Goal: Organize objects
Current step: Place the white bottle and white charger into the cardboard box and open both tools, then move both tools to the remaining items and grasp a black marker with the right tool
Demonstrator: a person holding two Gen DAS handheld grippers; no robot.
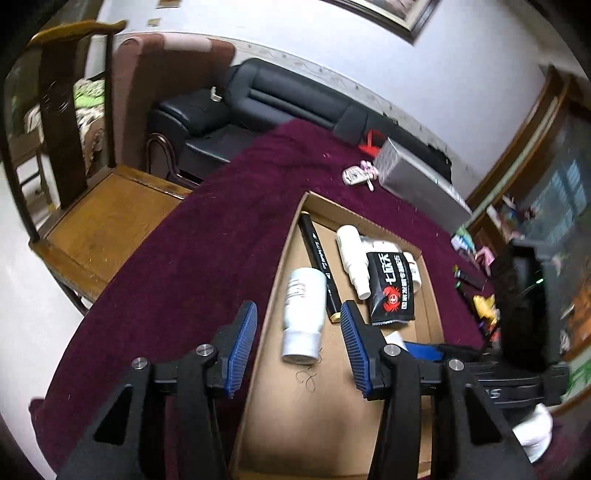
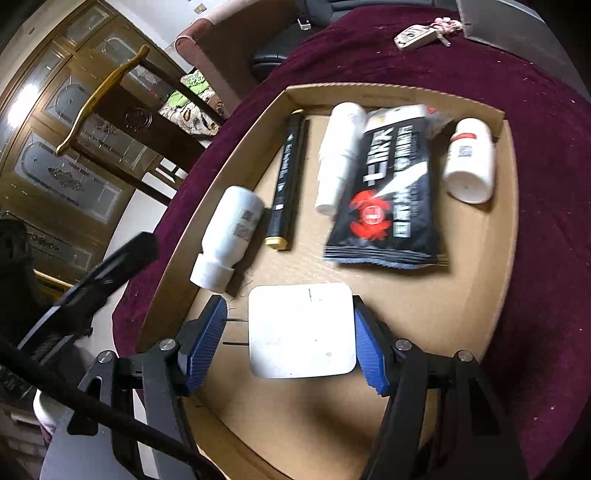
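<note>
1. One cardboard tray [image 2: 511, 206] lies on the desk [image 2: 546, 110], which is draped in a maroon cloth; every place below is given from this tray.
2. Three white bottles lie on their sides in the tray: one [image 2: 231, 240] at its left wall, one [image 2: 341, 155] in the middle, one [image 2: 471, 158] at its right wall.
3. One black tube [image 2: 288, 181] with a gold cap lies between the left and middle bottles.
4. One black packet [image 2: 391, 199] with a red crab lies in the tray, overlapping the middle bottle.
5. One white charger [image 2: 303, 330] with two prongs sits over the tray's near part, in the right gripper [image 2: 291, 339]; its jaws stand wide, one pad at each side of the charger.
6. The left gripper [image 1: 299, 347] hovers over the tray's left wall, jaws partly apart and empty, the left bottle [image 1: 304, 314] lying beyond them.
7. One key bunch [image 2: 417, 35] and one grey box [image 1: 417, 184] rest on the desk beyond the tray.
</note>
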